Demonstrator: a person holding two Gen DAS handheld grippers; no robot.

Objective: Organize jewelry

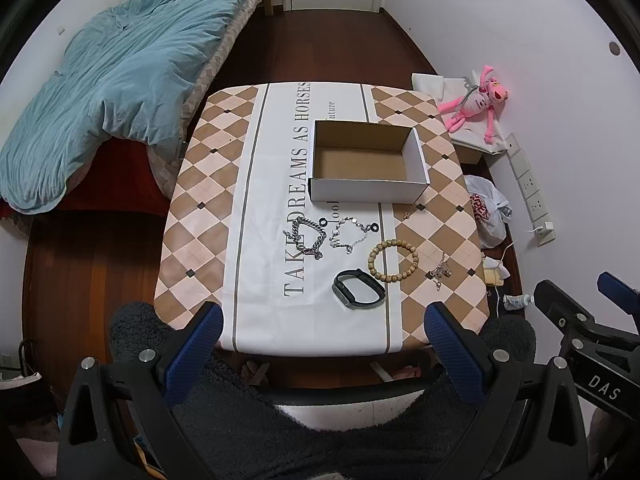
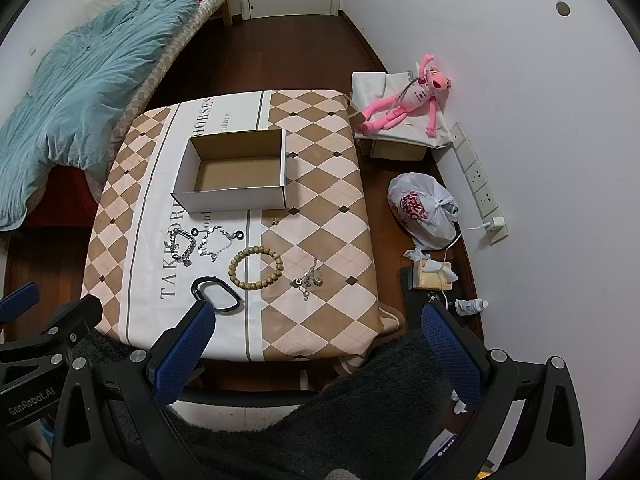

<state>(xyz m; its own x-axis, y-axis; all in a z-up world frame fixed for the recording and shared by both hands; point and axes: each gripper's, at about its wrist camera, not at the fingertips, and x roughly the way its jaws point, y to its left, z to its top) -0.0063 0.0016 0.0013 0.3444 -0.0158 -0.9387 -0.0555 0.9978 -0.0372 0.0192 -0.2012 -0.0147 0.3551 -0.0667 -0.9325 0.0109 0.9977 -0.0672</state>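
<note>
A bedroom with a dark wood floor held a small table (image 1: pixel 200 184) under a diamond-patterned cloth, beside a bed with a blue duvet (image 1: pixel 120 92).

From my left wrist camera, an empty cardboard box (image 1: pixel 368 160) sat near the table's far edge, its long axis running side to side. In front of it, toward the near edge, lay the jewelry: a heavy chain bracelet (image 1: pixel 306 238), a fine silver bracelet (image 1: pixel 350 236), a wooden bead bracelet (image 1: pixel 394 262), a small charm piece (image 1: pixel 438 274) and a black band watch (image 1: pixel 358 289), its long axis slanting across the table. My left gripper (image 1: pixel 324 344) hung released above the near edge, holding nothing.

From my right wrist camera, my right gripper (image 2: pixel 316 344) was also spread wide and empty, with the watch just beyond its left finger. A pink plush toy (image 2: pixel 404 104) lay off to the right.

Nothing seemed sorted yet; I judged the next move meant lowering onto one piece and pinching it.
</note>
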